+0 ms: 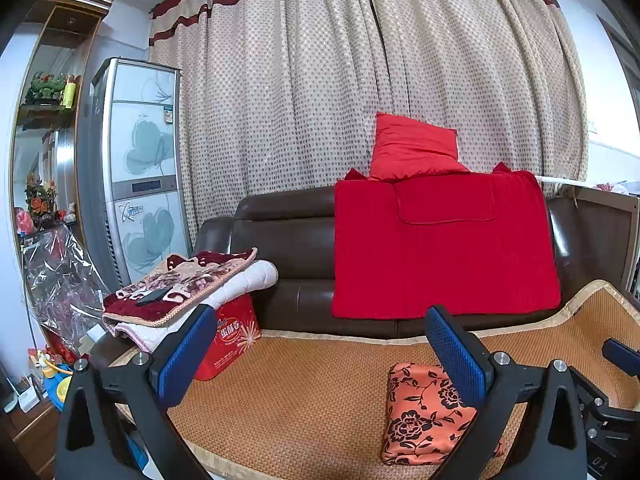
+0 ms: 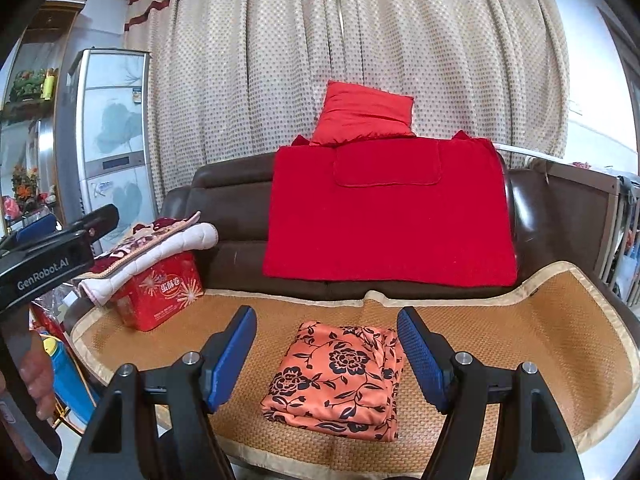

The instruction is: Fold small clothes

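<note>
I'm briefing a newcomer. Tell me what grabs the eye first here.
The red blanket draped over the brown sofa's backrest, a red cushion on top. Next, the orange floral garment, folded on the woven mat, straight ahead of the right gripper's open jaws.

Folded orange floral garment (image 1: 424,416) lies on the woven mat (image 1: 304,392), partly behind the spread left tongs (image 1: 320,356).

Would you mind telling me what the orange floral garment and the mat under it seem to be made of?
Orange floral garment: thin, smooth fabric with a slight sheen, possibly satin or polyester; it lies in soft folded layers.
Mat: woven rattan or bamboo by its fine basket-weave texture, with a beige fabric border.
</note>
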### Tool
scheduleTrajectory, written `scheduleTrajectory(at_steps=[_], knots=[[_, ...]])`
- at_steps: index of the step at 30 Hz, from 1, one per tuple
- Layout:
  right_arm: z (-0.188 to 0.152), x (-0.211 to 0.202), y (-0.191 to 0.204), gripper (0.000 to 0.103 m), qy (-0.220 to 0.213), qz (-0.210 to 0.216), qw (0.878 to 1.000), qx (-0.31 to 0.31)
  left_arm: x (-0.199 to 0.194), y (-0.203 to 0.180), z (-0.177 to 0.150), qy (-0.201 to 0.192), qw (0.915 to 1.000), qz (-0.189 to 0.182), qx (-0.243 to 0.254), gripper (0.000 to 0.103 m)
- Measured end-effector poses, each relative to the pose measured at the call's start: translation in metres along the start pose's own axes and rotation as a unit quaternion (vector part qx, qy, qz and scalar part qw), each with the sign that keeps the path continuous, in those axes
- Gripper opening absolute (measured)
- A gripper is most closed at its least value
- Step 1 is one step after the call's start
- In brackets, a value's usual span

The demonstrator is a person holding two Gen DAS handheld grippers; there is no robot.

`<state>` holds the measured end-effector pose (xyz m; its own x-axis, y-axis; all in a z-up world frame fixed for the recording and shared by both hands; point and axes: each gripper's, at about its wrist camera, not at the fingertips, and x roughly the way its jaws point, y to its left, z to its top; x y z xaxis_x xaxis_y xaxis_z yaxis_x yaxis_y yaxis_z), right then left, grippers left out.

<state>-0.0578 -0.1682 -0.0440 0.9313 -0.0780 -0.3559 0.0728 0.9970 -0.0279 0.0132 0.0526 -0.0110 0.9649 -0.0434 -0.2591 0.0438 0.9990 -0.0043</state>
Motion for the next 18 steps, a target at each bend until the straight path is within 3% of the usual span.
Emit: scheduleTrajectory(at_steps=[18], knots=[[-0.010,0.016,0.001,0.076,0.017,0.001,1.000,-0.006,0.005,-0.002,-0.001,0.008,0.9999,-0.013,0.007,0.103]])
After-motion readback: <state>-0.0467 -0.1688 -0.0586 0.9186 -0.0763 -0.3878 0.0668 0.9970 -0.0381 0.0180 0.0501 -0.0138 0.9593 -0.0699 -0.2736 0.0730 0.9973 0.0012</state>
